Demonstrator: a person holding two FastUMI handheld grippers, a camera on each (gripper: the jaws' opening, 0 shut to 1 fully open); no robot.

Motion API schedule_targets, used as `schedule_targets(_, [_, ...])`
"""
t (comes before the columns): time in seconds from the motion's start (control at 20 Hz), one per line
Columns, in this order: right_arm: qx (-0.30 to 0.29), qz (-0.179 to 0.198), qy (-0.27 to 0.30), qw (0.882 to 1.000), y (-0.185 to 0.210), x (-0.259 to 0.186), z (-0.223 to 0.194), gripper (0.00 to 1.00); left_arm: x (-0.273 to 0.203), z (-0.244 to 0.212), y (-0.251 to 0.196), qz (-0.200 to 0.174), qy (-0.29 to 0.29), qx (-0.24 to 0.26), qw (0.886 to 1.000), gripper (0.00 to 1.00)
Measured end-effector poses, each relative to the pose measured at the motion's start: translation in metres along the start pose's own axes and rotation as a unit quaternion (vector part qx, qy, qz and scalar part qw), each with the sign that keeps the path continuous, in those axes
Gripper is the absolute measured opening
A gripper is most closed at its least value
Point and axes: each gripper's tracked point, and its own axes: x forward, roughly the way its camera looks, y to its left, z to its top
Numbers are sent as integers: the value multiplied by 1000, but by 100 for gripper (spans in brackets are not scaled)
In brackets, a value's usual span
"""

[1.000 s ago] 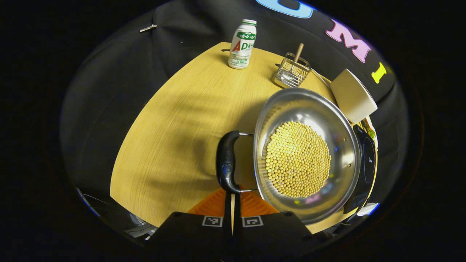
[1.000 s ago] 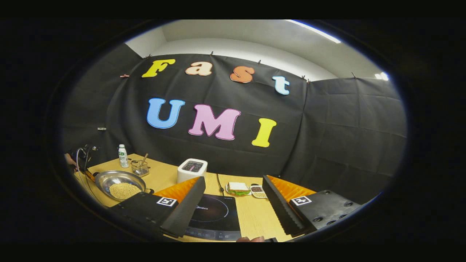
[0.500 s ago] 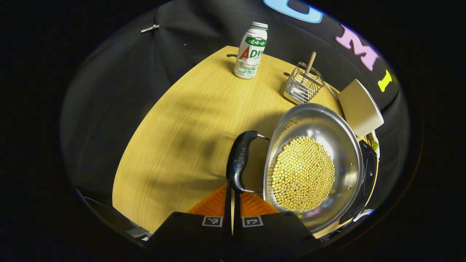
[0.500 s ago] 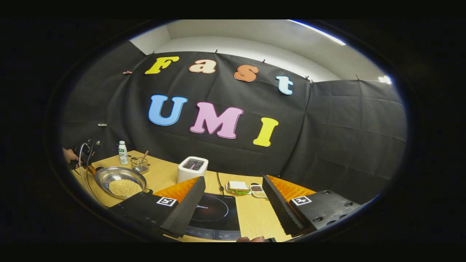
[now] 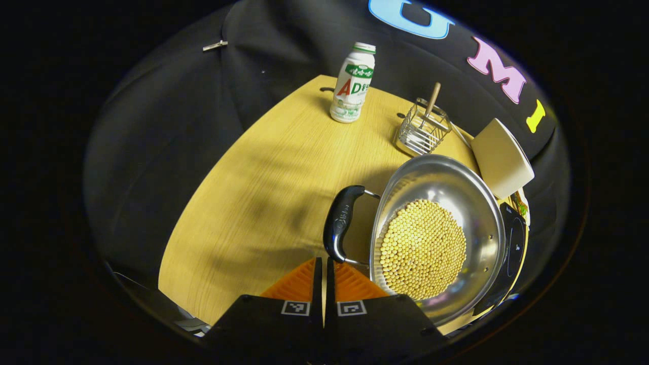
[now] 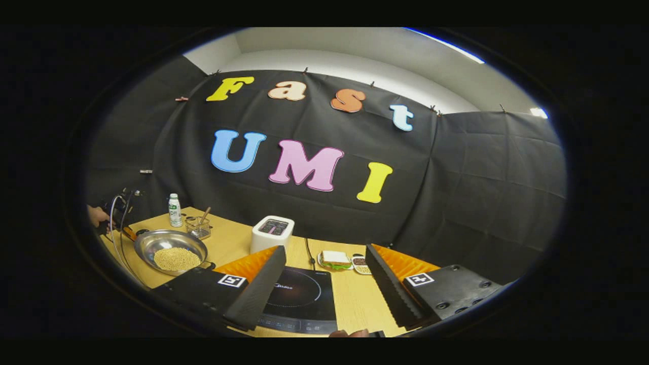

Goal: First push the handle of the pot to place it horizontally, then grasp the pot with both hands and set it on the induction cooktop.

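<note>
A steel pot (image 5: pixel 484 223) holding yellow beans sits on the wooden table (image 5: pixel 263 177), its black loop handle (image 5: pixel 342 220) on the side facing me. My left gripper (image 5: pixel 323 261) is shut with nothing in it, its tips just short of the handle's near end. In the right gripper view the same pot (image 6: pixel 152 242) lies far left, with the left gripper (image 6: pixel 117 215) and a hand beside it. My right gripper (image 6: pixel 324 249) stands open above the black induction cooktop (image 6: pixel 299 291), which shows between its fingers. The cooktop (image 5: pixel 509 243) lies just beyond the pot.
A white bottle (image 5: pixel 351 83) and a wire holder with a wooden stick (image 5: pixel 421 129) stand behind the pot. A white toaster (image 6: pixel 272 233) sits behind the cooktop, with a sandwich plate (image 6: pixel 333 259) and a small dish (image 6: pixel 361 263) to its right. The table edge runs close on the left.
The pot has turned and slid toward the cooktop, its handle swinging round. My left gripper's tips, earlier against the handle's end, now sit just short of it. The right gripper barely moved.
</note>
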Motion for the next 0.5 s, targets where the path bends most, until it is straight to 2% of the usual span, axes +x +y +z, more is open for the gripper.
schedule_targets(0.3, [12,28,11,999,18,1,-6,96,-49,-16,0,-5,-44,27,999,5])
schedule_targets(0.5, [15,62,15,998,43,8,-5,98,-81,-9,1,0,-118,37,992,5])
